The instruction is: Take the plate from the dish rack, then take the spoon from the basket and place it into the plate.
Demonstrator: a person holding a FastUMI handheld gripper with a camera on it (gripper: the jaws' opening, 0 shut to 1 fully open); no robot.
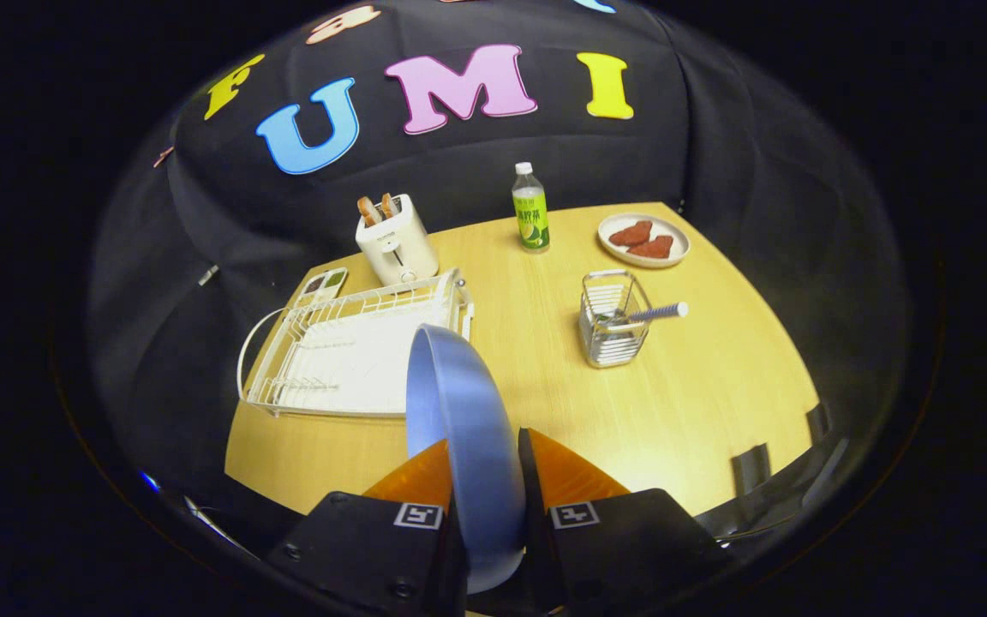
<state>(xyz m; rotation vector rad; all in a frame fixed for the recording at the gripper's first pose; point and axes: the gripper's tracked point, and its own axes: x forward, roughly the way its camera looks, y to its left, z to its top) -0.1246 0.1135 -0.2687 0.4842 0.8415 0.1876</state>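
Observation:
A light blue plate [459, 420] stands on edge between my two fingers, and my gripper [483, 446] is shut on its rim. The plate hangs above the wooden table [699, 403], just in front of the white wire dish rack [348, 351], which holds nothing. Beyond my fingers to the right stands a small wire basket [612, 319]. A spoon [649, 314] leans out of it, its striped handle pointing right.
A white toaster [396, 240] with bread slices stands behind the rack. A green-labelled bottle [530, 208] and a white plate of reddish food [644, 240] sit at the far side of the table. A small flat device [322, 286] lies beside the toaster.

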